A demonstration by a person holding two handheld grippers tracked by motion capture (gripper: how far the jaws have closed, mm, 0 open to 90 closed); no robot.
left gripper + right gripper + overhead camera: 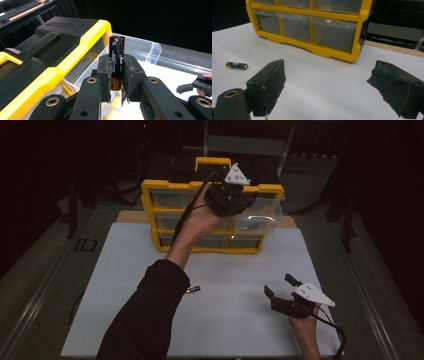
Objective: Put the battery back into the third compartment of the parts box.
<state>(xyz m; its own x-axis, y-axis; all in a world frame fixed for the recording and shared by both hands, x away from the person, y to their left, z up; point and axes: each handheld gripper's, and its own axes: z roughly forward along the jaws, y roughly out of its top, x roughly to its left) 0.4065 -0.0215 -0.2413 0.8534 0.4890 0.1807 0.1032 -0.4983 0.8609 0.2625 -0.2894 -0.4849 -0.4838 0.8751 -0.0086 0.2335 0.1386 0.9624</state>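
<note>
Battery point(117, 62): upright, clamped between the pads of the left gripper point(117, 75), raised over a pulled-out clear drawer point(147, 51) of the yellow organizer point(165, 187); right gripper point(281, 286): jaws wide apart, nothing held, low over the white table point(235, 320); second battery point(236, 65): lying flat there.

Open white tabletop point(235, 285) before the yellow drawer cabinet point(165, 187) (one loose battery point(193, 289) there)

We cannot read the held battery's point(117, 62) label, its lower end hidden between the pads, drawer point(257, 217) contents too small
</note>
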